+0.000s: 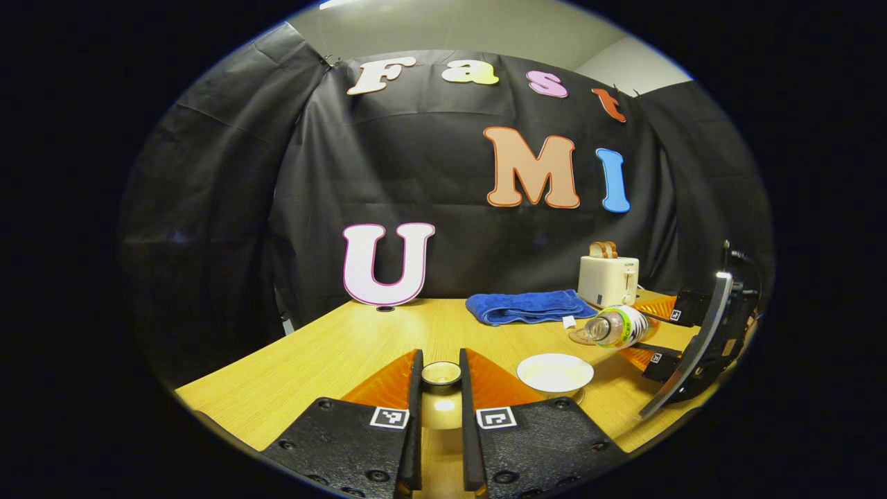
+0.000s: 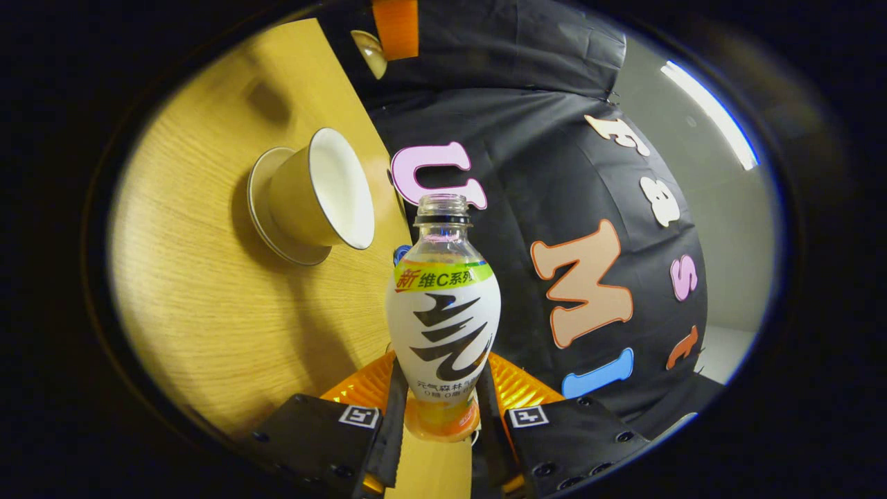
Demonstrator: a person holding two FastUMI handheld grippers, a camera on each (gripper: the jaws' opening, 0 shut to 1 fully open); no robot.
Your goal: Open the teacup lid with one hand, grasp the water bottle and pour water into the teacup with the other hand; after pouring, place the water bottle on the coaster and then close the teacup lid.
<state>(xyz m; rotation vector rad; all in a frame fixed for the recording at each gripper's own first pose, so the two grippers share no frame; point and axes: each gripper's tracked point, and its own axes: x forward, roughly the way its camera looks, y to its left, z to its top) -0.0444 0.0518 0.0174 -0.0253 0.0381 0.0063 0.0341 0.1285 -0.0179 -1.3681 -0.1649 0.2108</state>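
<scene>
Left of the teacup [image 1: 555, 373], in the left gripper view, the left claw [image 1: 441, 378] is clamped on the teacup lid [image 1: 441, 374] — lid pinched between both fingers, held off the cup, above the worktop [image 1: 332, 353]. Cup sits uncovered on its saucer, pale inside showing; whether water is in it yet, cannot tell. Behind the teacup: blue towel [image 1: 527, 306], toaster [image 1: 608, 279] further back right. Right of the teacup, the water bottle [image 1: 617, 326] lies tipped near horizontal, cap off, mouth aimed toward the cup, gripped by the right claw [image 1: 665, 336]. In the right gripper view the right claw [image 2: 442, 409] is closed on the water bottle [image 2: 443, 326] low on its body, neck pointing past the teacup [image 2: 315, 197] rim. Step looks like the pour. To do it well: bring the mouth over the cup's middle, not beside the rim — tilt slowly so the stream doesn't overshoot onto the worktop. Keep the squeeze on the bottle firm but not crushing. Hold the lid clear to the left until the bottle is parked on the coaster.
</scene>
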